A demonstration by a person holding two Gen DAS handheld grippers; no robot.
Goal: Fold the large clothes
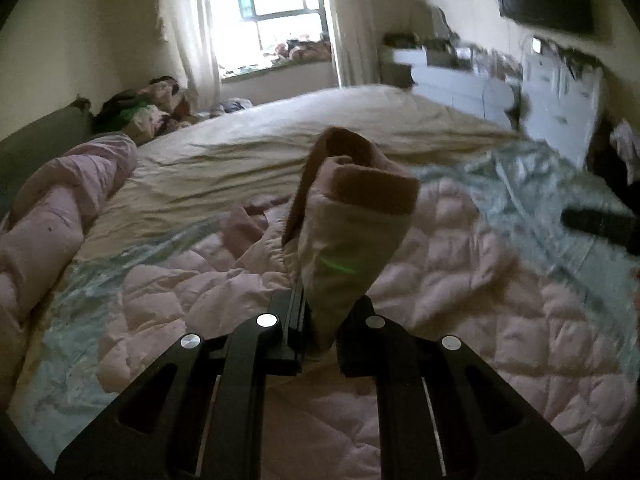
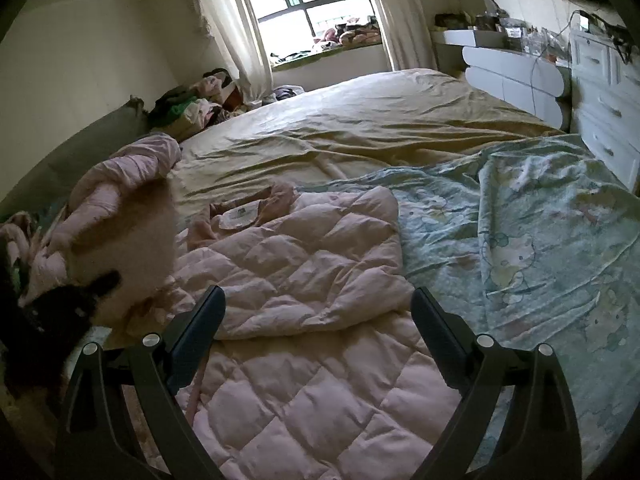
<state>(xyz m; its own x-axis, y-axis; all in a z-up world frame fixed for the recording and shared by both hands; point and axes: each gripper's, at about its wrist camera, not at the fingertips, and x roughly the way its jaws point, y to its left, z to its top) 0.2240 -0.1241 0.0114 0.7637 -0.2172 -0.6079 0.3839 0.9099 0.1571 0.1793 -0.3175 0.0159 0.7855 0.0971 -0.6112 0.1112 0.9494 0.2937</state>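
Between the shut left tongs [image 1: 316, 316] stands a ribbed cuff [image 1: 360, 184] of the quilted pink jacket [image 2: 304, 272]. Beneath the right tongs [image 2: 318, 312], wide open and empty, it lies puffy on the bed [image 2: 360, 120].

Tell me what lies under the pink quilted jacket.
The pink quilted jacket lies on a pale blue cartoon-print sheet, which shows to its right, over the tan bedsheet. What is beneath its middle is covered.

- The right gripper [image 2: 318, 312] hangs with jaws wide apart above a pink quilted jacket [image 2: 304, 264], gripping nothing.
- The jacket lies on a bed [image 2: 360, 120], its collar label [image 2: 240, 216] toward 11 o'clock.
- A pale blue cartoon-print sheet [image 2: 520, 232] spreads at 3 o'clock.
- The left gripper [image 2: 60, 308], blurred at 9 o'clock, lifts pink fabric.
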